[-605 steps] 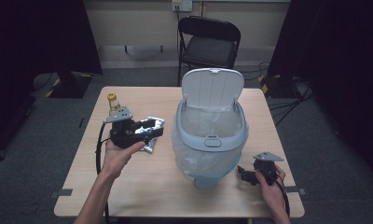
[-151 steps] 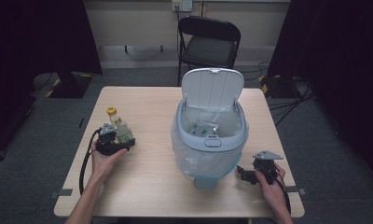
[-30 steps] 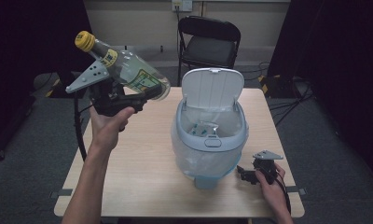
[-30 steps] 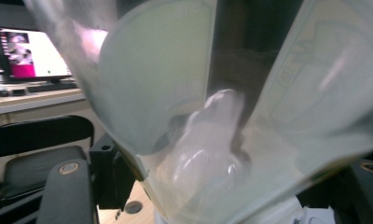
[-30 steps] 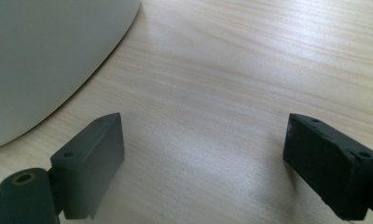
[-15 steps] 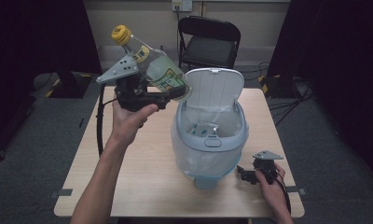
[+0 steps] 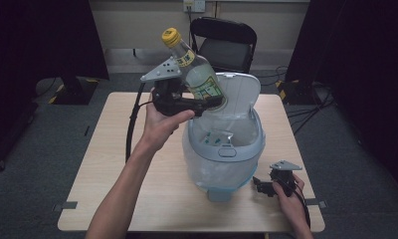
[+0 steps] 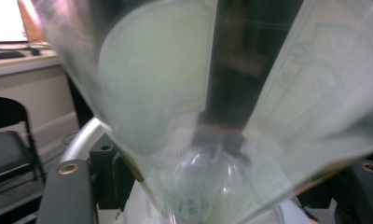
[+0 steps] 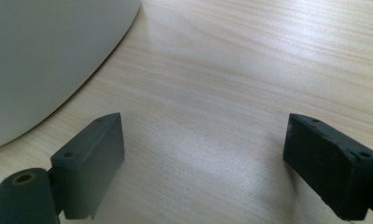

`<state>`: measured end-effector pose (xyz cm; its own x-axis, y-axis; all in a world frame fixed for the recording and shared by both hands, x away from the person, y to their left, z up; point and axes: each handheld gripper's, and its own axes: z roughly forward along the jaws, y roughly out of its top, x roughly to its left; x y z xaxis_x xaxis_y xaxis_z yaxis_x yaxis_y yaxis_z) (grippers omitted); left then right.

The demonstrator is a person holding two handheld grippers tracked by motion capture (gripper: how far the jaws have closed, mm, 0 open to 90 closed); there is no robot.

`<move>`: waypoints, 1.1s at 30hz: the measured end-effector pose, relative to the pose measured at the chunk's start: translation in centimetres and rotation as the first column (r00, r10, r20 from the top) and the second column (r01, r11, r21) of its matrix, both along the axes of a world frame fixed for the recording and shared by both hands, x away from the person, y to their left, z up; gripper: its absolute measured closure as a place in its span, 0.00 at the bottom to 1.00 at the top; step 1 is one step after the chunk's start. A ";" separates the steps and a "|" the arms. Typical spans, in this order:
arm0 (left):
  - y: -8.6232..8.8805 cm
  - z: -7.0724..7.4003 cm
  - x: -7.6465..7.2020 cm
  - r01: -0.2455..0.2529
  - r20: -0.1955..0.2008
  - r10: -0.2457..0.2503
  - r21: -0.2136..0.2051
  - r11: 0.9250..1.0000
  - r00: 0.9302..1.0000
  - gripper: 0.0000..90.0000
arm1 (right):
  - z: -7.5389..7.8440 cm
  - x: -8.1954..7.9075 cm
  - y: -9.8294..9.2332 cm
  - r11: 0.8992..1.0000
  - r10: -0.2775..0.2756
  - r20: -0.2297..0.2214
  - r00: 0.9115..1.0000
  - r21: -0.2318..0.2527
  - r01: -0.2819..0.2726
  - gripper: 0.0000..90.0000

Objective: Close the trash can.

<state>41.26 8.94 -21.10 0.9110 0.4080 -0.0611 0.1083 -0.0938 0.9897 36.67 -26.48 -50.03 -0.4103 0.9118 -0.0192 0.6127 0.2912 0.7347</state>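
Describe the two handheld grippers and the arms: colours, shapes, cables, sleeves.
Both are black. The left gripper carries a grey three-cornered plate with small holes and trails a thick black cable down toward the table. The right gripper has the same grey plate; its blocky dark jaws show screw holes in the right gripper view. Both forearms are bare, no sleeves in view.

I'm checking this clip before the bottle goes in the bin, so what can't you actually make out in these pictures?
- Bottle label text: too small in the high view, blurred in the left gripper view.
- Left gripper pads: hidden behind the bottle in its own view.
- Bin contents: its clear liner shows only a crumpled shape.
- Bin base front: hidden by its own body.
- Right gripper: small, partly covered by the hand.
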 end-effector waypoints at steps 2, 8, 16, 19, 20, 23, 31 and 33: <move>-0.5 -0.2 0.0 0.006 -0.006 -0.006 0.008 1.000 1.000 0.31 | 0.0 0.0 0.0 1.000 0.000 0.000 1.000 0.000 0.000 0.13; -2.4 -0.6 0.1 0.021 -0.023 -0.020 0.061 0.998 1.000 0.31 | 0.0 0.0 0.0 1.000 0.000 0.000 1.000 0.000 0.000 0.13; -3.5 -1.3 0.4 0.040 -0.046 -0.035 0.134 0.990 0.998 0.31 | 0.0 0.0 0.0 1.000 0.000 0.000 1.000 0.000 0.000 0.13; -3.7 -1.5 0.8 0.043 -0.056 -0.034 0.152 0.987 0.998 0.30 | 0.0 0.0 0.0 1.000 0.000 0.000 1.000 0.000 0.000 0.13; -3.7 -1.5 0.9 0.047 -0.051 -0.039 0.163 0.986 0.998 0.30 | 0.0 0.0 0.0 1.000 0.000 0.000 1.000 0.000 0.000 0.13; -3.9 -1.7 0.9 0.035 -0.060 -0.025 0.174 0.984 0.998 0.30 | 0.0 0.0 0.0 1.000 0.000 0.000 1.000 0.000 0.000 0.13; -5.0 -2.7 1.0 0.053 -0.078 -0.036 0.219 0.974 0.996 0.30 | 0.0 0.0 0.0 1.000 0.000 0.000 1.000 0.000 0.000 0.13; -5.2 -2.9 1.0 0.051 -0.080 -0.034 0.226 0.973 0.996 0.30 | 0.0 0.0 0.0 1.000 0.000 0.000 1.000 0.000 0.000 0.13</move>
<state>42.30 3.74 -24.03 0.9241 0.3800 -0.0401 0.1726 -0.3217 0.9310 36.67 -26.48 -50.03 -0.4104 0.9117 -0.0189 0.6127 0.2911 0.7348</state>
